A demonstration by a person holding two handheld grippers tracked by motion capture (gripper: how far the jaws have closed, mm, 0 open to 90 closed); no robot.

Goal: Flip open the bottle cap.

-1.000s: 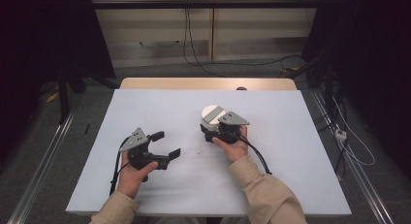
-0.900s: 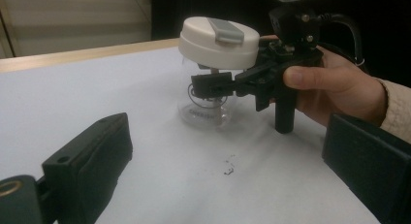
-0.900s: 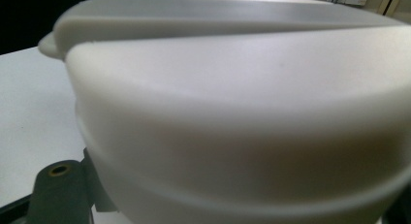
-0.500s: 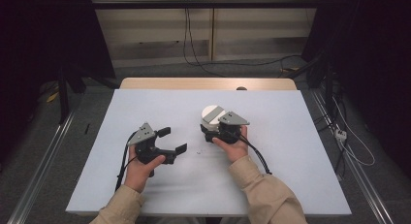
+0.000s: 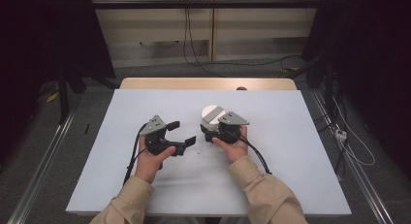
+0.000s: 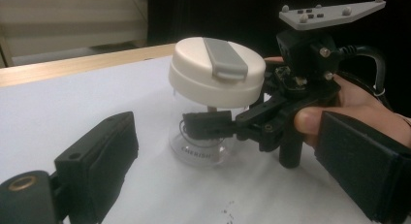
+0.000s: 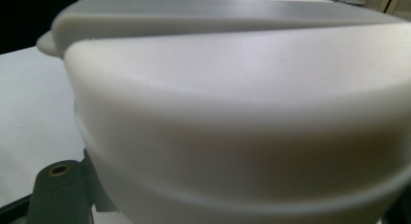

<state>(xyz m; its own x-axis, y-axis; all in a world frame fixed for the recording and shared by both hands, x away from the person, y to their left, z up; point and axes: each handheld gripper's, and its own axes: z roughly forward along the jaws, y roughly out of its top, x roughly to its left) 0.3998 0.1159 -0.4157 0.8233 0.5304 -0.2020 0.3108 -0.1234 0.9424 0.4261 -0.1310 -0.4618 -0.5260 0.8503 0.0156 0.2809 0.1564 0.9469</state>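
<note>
Item: clear jar (image 6: pixel 201 146) with a cream lid (image 6: pixel 216 71) bearing a grey flip tab (image 6: pixel 225 56), standing upright on the white table (image 5: pixel 291 151), near its middle and toward the far side. My right gripper (image 6: pixel 213 124) pinches the jar's clear body just under the lid, its fingers (image 6: pixel 206 123) pressed tight on the wall; my right hand (image 5: pixel 232 145) sits behind it. My left gripper (image 5: pixel 181 133) hangs just beside the jar, its fingers (image 6: pixel 99 158) spread wide with nothing between them. Step in hand, as I judge it: bring the left fingers around the lid while the right steadies the base. To do it well, I would keep the right grip firm and level, and set the left fingers square on opposite sides of the lid before any twist. Hard to make out: the jar's contents, the faint lettering low on the glass, and small dark specks on the table (image 6: pixel 228 209). In the right gripper view, the lid sits too close to read detail.
</note>
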